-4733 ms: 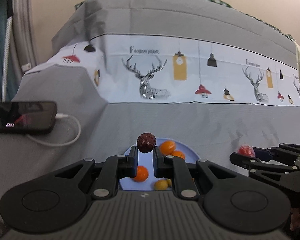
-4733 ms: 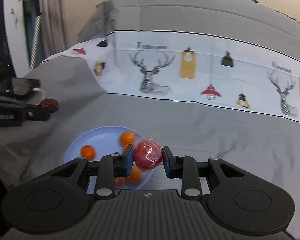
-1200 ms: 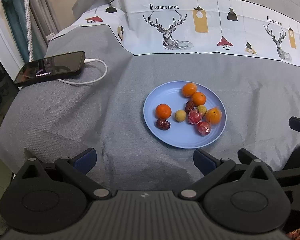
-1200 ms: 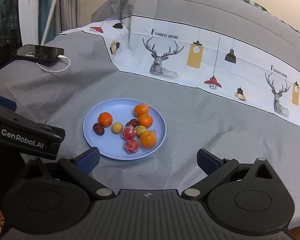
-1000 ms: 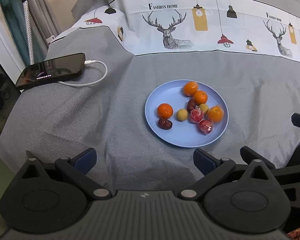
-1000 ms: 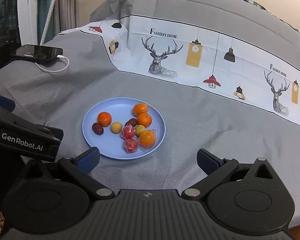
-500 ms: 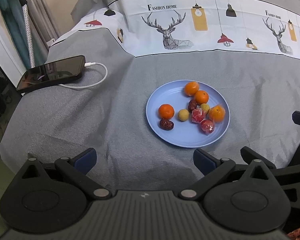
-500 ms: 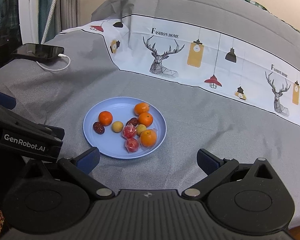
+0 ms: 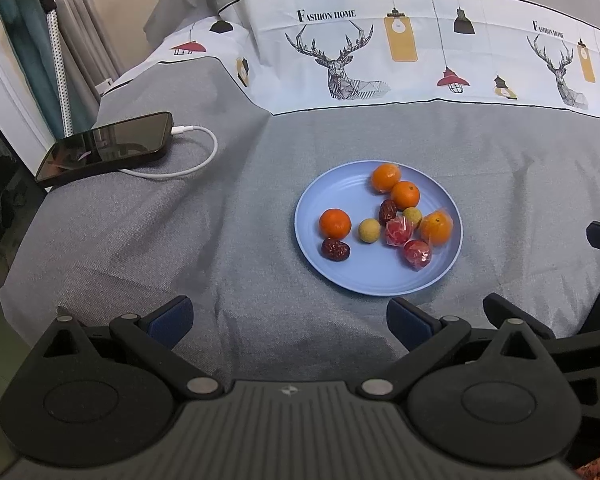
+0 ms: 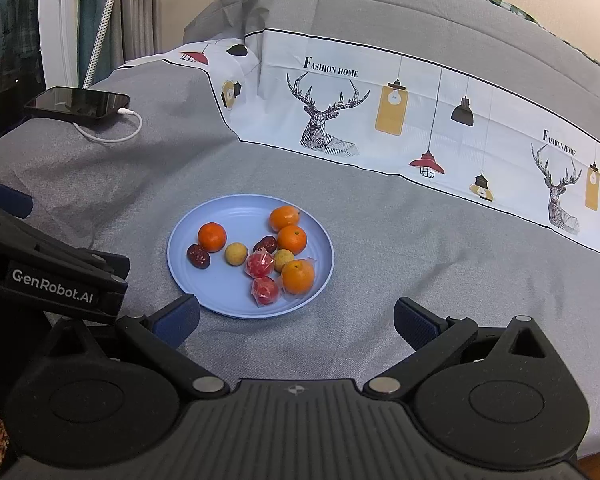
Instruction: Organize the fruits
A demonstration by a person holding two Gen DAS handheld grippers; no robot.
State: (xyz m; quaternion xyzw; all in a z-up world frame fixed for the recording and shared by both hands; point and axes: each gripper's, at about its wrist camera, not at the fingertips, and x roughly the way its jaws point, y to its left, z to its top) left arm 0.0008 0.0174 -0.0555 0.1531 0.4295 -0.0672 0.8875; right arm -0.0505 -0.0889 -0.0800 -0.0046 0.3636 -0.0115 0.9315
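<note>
A light blue plate (image 9: 332, 184) lies on the grey bedcover and also shows in the right wrist view (image 10: 204, 224). It holds several small oranges (image 9: 335, 223), two wrapped red fruits (image 9: 417, 254), two yellow-green round fruits (image 9: 369, 230) and two dark red dates (image 9: 335, 249). My left gripper (image 9: 290, 318) is wide open and empty, held back from the plate's near edge. My right gripper (image 10: 298, 318) is wide open and empty, also just short of the plate. The left gripper's body (image 10: 52, 276) shows at the left of the right wrist view.
A black phone (image 9: 106, 145) with a white charging cable (image 9: 188, 160) lies at the far left of the bed. A white band printed with deer and lamps (image 9: 420, 56) crosses the cover behind the plate. The bed's left edge drops off beside the phone.
Earlier my left gripper held a date and my right a wrapped red fruit above the plate; both fruits now lie on it. Both grippers have opened and drawn back; over the last second little moves.
</note>
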